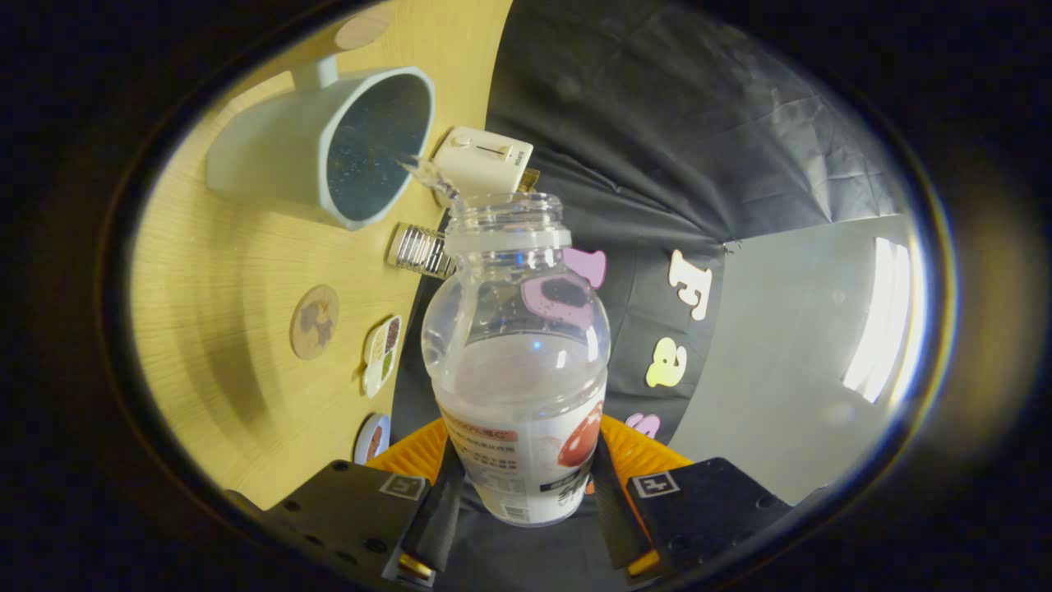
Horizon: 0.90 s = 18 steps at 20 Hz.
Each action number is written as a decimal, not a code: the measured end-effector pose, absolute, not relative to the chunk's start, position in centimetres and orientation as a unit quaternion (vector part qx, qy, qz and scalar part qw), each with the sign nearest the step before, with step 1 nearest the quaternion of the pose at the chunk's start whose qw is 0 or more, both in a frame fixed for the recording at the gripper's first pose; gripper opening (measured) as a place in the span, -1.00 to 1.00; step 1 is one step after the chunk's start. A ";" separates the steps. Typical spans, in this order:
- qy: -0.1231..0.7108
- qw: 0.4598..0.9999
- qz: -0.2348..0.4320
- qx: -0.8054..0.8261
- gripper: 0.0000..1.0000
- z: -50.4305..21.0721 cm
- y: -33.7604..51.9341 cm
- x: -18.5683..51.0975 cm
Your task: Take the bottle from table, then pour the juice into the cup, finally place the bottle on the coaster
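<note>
Gripper [523, 493] clamped on the bottle [518, 370], whose long axis runs straight ahead, tipped sideways with its open mouth just beside the cup [329, 148] rim on the table [246, 271]

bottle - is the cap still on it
No, the bottle, gripped between the gripper fingers, has an open mouth with liquid streaming toward the cup.

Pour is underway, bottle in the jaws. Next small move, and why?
Probably hold the tilt a little longer. The gripper is shut on the bottle, jaws pressing its labelled base. A thin stream leaves the open neck toward the cup, and liquid remains in the bottle. The round coaster comes afterwards.
</note>
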<state>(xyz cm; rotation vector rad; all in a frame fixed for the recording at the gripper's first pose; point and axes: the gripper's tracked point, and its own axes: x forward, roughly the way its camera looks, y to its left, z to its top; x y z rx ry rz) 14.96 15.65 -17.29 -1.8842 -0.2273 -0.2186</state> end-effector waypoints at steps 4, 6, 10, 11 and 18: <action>-0.111 0.557 -0.096 -0.817 0.51 -16.8 16.0 14.8; -0.115 0.552 -0.097 -0.820 0.51 -16.5 16.0 14.9; -0.123 0.537 -0.097 -0.829 0.51 -16.0 16.5 14.4; -0.128 0.530 -0.098 -0.833 0.51 -15.9 16.7 14.3; -0.152 0.503 -0.094 -0.845 0.51 -15.8 17.7 13.7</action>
